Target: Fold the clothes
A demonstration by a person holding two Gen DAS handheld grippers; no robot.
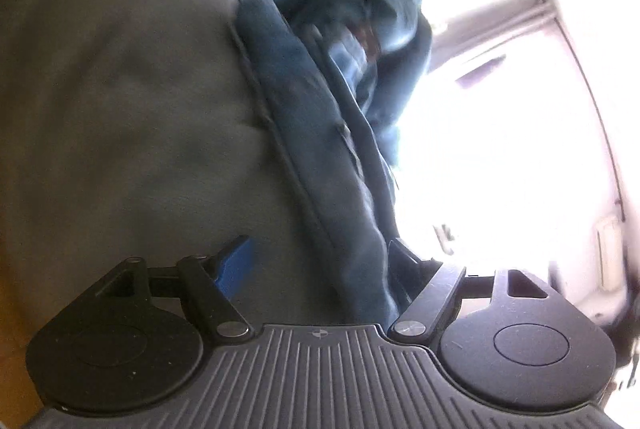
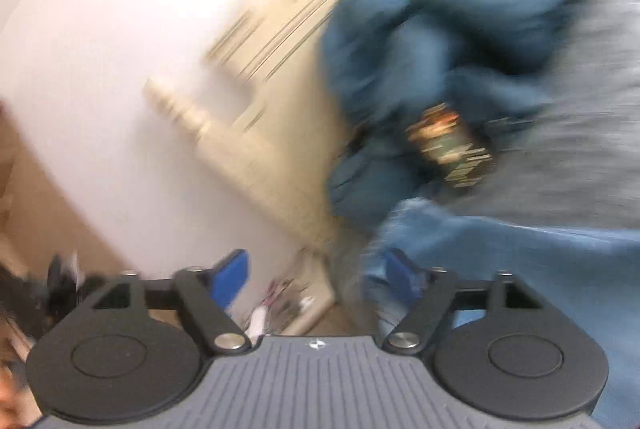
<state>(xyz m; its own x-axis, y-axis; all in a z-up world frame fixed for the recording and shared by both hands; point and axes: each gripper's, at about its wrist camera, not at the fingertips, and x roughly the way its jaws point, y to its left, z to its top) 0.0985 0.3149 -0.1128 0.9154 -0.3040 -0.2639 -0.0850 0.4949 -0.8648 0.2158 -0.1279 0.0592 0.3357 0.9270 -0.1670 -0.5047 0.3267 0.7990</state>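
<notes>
Both grippers stand with fingers spread over the laundry: the left gripper (image 1: 320,261) straddles a fold of the blue garment (image 1: 320,133) lying on a grey cloth (image 1: 120,89), though whether its pads press the fabric cannot be told; the right gripper (image 2: 316,273) holds nothing, the blurred blue garment (image 2: 460,29) just beyond

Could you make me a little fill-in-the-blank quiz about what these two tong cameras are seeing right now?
1. The crumpled garment in the right camera is ____ in colour.
2. The right tongs stand ____, gripping nothing.
3. In the left camera, the broad cloth beside the blue garment is ____.
4. The blue fabric runs down between the left tongs' ____ blue-padded fingers.

Missing words: blue; open; grey; two
</notes>
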